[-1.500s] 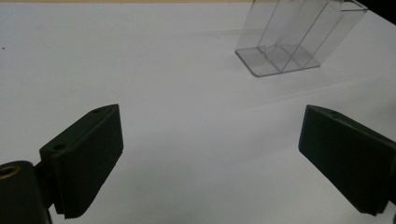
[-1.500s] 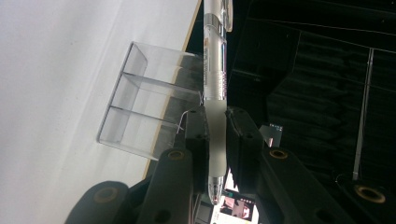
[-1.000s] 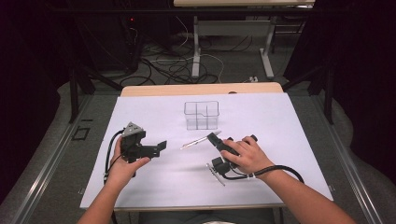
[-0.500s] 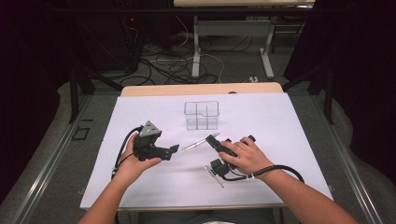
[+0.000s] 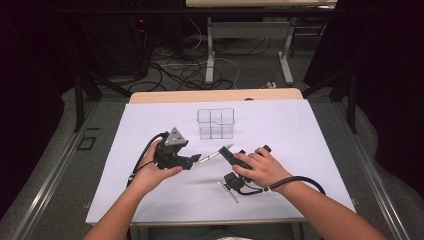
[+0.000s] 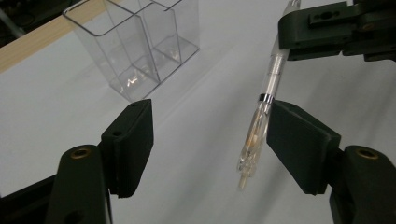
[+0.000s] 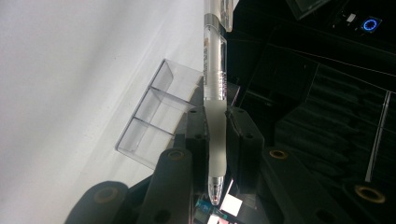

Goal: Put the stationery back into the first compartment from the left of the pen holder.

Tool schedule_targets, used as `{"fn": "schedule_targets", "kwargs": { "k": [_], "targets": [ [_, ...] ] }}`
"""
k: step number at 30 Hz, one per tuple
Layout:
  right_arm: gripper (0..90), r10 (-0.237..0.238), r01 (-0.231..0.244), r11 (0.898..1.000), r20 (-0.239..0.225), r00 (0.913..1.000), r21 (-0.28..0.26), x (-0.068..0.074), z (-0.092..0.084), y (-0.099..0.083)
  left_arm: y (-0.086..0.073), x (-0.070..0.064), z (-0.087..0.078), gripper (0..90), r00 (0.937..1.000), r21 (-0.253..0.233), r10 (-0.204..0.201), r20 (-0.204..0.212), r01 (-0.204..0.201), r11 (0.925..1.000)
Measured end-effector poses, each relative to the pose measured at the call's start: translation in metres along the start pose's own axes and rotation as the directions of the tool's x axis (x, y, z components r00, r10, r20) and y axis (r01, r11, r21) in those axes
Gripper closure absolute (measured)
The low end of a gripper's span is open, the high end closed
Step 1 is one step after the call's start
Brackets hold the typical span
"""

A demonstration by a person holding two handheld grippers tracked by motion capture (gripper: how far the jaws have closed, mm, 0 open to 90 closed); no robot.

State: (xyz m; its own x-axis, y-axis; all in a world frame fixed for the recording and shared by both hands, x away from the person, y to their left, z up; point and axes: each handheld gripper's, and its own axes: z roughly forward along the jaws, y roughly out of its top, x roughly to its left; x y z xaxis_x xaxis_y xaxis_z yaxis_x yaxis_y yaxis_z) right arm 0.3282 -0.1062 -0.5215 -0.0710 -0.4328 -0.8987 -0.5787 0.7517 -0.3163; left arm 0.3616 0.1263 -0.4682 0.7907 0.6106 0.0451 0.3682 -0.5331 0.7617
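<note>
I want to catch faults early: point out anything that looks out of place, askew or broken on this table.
Nothing looks damaged or spilled. One slim part lies loose on the white table beside the right hand; what it is I cannot tell. The clear organizer stands upright.

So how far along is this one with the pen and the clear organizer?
Done: the right gripper has the pen clamped, lifted off the table. In hand: the left gripper's jaws have just been closing, the pen between them, not yet pinched. Left: the clear organizer holds nothing.
</note>
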Motion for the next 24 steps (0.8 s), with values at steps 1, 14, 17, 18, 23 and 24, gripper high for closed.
{"fn": "schedule_targets", "kwargs": {
  "k": [1, 14, 17, 18, 23, 24],
  "targets": [
    [79.2, 0.001, -0.001, 1.0, 0.002, 1.0, 0.0, 0.0, 0.0, 0.0, 0.001, -0.001, 0.001, 32.3, 0.9999, -0.005, 0.012, 0.003, -0.012, 0.9999],
    [79.2, -0.04, 0.039, 0.999, -0.006, 0.9992, -0.026, -0.002, 0.0, 0.004, 0.016, -0.008, 0.01, 44.4, 0.9946, 0.114, 0.072, 0.075, -0.08, 0.9902],
    [79.2, -0.039, 0.039, 0.999, -0.004, 0.9992, -0.022, -0.001, 0.0, 0.005, 0.017, -0.009, 0.011, 47.9, 0.9928, 0.145, 0.081, 0.088, -0.093, 0.985],
    [79.2, -0.044, 0.044, 0.998, -0.001, 0.999, -0.034, -0.001, 0.001, 0.005, 0.017, -0.01, 0.012, 48.4, 0.9932, 0.143, 0.077, 0.087, -0.089, 0.9858],
    [79.2, -0.051, 0.051, 0.998, 0.002, 0.9987, -0.043, 0.001, 0.002, 0.008, 0.019, -0.012, 0.016, 50.9, 0.9924, 0.167, 0.082, 0.092, -0.096, 0.9812],
    [79.2, -0.039, 0.039, 0.999, -0.006, 0.9992, -0.023, 0.002, 0.0, 0.009, 0.019, -0.012, 0.017, 51.0, 0.9919, 0.176, 0.085, 0.095, -0.1, 0.9793]
  ]
}}
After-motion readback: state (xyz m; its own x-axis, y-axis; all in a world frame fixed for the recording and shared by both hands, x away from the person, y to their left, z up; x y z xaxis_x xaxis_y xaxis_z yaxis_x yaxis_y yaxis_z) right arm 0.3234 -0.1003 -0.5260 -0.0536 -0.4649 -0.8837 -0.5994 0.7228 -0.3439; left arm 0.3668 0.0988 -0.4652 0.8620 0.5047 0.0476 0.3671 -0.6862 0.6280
